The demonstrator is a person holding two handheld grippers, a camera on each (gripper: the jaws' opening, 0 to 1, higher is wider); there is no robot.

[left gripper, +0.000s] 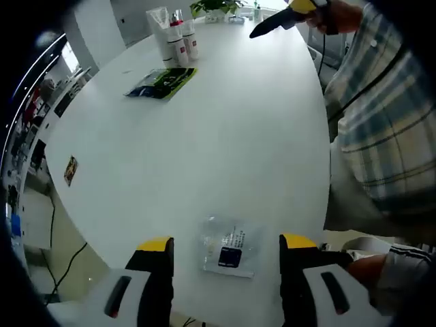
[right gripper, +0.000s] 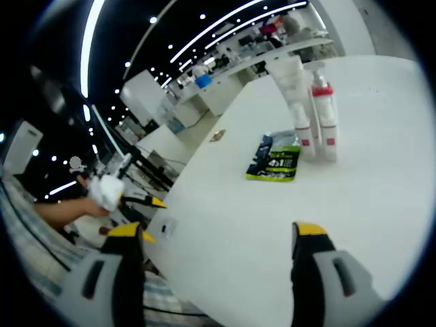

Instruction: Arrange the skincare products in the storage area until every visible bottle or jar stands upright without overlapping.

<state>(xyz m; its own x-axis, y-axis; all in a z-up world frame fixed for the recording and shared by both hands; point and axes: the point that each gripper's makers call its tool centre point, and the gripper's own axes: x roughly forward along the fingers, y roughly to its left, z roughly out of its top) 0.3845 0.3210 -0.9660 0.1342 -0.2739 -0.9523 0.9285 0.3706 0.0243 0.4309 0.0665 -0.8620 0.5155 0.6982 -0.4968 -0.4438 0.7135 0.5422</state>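
White oval table (left gripper: 225, 136): bottles (right gripper: 317, 122) stand upright, grouped; green sachet (right gripper: 274, 163) lies flat alongside. Left gripper (left gripper: 226, 246) and right gripper (right gripper: 218, 235) are both spread, empty, ready to approach.

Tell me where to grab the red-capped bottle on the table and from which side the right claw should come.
Grip the red-capped bottle around its white body below the cap. It stands upright, so close from the sides, level. Approach from its open side: a taller white tube stands tight against it on the other side and the green-and-black sachet lies near the base. The right claw is open.
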